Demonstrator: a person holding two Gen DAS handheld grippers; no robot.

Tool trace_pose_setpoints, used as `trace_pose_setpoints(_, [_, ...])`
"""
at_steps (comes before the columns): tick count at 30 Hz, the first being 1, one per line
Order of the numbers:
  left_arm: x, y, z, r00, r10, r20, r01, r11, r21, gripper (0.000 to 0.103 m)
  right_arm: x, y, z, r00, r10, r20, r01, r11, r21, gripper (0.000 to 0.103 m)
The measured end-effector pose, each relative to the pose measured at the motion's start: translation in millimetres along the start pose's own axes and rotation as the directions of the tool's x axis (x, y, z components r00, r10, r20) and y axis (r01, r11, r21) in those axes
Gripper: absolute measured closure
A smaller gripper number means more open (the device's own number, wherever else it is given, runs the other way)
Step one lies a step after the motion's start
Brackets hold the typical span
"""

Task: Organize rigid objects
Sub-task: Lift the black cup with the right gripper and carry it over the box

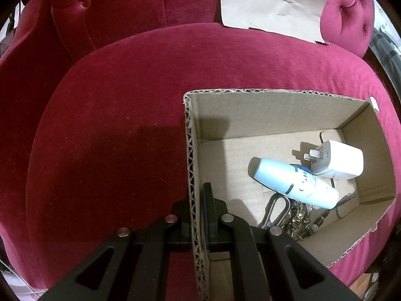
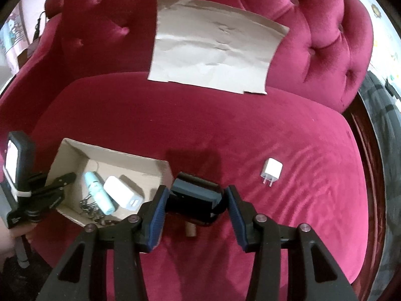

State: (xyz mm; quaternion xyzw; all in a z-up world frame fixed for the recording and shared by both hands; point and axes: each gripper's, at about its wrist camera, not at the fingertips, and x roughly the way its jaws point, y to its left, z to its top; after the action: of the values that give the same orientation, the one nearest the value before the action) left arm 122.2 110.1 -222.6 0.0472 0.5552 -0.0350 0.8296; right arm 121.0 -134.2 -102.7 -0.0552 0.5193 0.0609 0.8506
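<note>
An open cardboard box (image 1: 263, 115) sits on a red velvet seat. In it lie a pale blue bottle (image 1: 293, 183), a white charger (image 1: 338, 160) and a bunch of keys with a carabiner (image 1: 275, 210). My left gripper (image 1: 198, 215) is shut on the box's left wall. The box also shows in the right wrist view (image 2: 120, 160), with the left gripper (image 2: 62, 183) on its wall. My right gripper (image 2: 195, 200) is open around a black and dark blue object (image 2: 195, 195) lying on the seat. A small white plug adapter (image 2: 272, 171) lies to its right.
A creased sheet of brown paper (image 2: 213, 47) leans against the tufted backrest. A small brown cylinder (image 2: 191, 229) lies on the seat under the black object. The seat's front edge curves down on the right (image 2: 361, 200).
</note>
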Motion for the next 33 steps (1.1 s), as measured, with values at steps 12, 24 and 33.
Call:
trace_pose_setpoints(12, [0.2,1.6,0.0,1.000,-0.002,0.000,0.002,1.000,-0.002,0.098,-3.8,39.6,7.7,0.999,0.046,-0.001,-0.046,0.996,-0.071,0.053])
trace_pose_setpoints(24, [0.0,1.2,0.0,1.000,-0.001,0.001,0.001,1.000,-0.001,0.098,2.9,82.0,11.0,0.995,0.101,-0.009,-0.101,0.987,-0.122,0.053])
trace_pose_setpoints(33, [0.0,1.0,-0.6,1.000,-0.001,0.001,0.001,1.000,0.000,0.098,17.0,98.7,11.2,0.992,0.124,-0.024,-0.126,0.987,-0.102,0.053])
